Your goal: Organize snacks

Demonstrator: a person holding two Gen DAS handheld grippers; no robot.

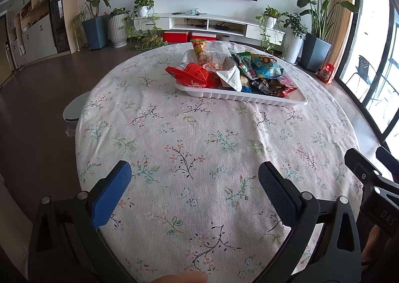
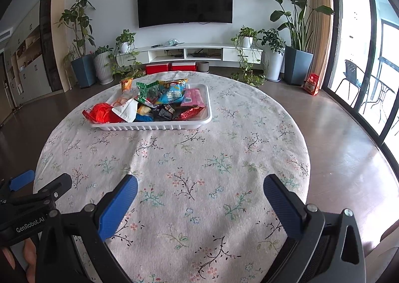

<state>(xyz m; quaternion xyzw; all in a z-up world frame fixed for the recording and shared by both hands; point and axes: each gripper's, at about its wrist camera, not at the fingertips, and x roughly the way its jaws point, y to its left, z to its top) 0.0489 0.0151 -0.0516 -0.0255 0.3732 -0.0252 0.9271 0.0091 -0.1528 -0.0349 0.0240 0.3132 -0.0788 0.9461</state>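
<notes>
A white ribbed tray on the far half of the round table holds a heap of several snack packets. Among them are a red bag, a white pouch, a blue bag and a pink packet. My left gripper hovers open over the near tablecloth, nothing between its blue pads. My right gripper is open too, beside it, also empty and well short of the tray.
The floral tablecloth covers the round table. A white bin stands off the table's left edge. Behind are a TV cabinet, potted plants, red boxes and a red bag on the floor. Glass doors run along the right.
</notes>
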